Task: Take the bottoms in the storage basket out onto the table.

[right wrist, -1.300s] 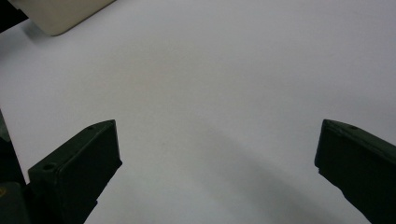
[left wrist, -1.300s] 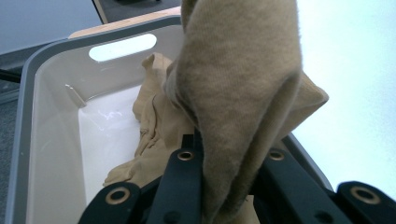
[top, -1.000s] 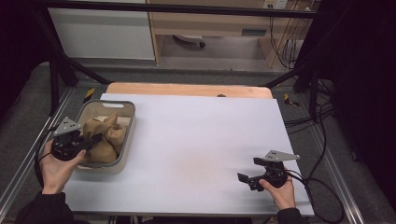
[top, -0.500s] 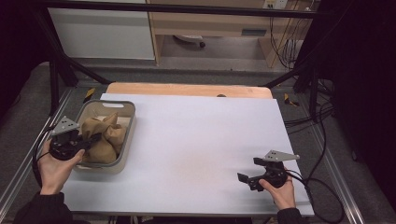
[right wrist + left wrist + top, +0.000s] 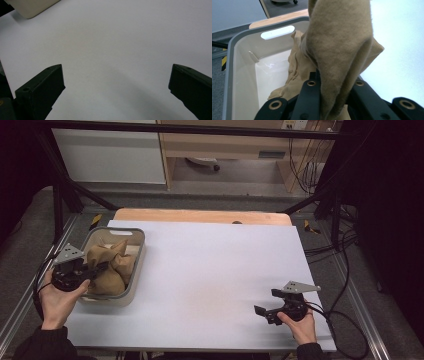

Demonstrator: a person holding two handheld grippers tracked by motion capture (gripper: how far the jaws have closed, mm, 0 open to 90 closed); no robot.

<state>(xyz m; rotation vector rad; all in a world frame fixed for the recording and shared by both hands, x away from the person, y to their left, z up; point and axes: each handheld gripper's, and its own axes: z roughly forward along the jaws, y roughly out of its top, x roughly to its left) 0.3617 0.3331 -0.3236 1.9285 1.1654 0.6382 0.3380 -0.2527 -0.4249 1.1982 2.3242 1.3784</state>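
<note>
A white table with a wooden board behind.

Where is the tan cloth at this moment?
In the high view, the tan cloth lies in the grey bin at the table's left, pinched by the left hand-held gripper.

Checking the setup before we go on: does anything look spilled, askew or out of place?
Nothing stands out. The tan cloth sits bunched in the grey bin, a fold pinched by the left gripper. The right gripper is open over bare white table.

One tan cloth, one grey bin, two claws, left claw, right claw
</note>
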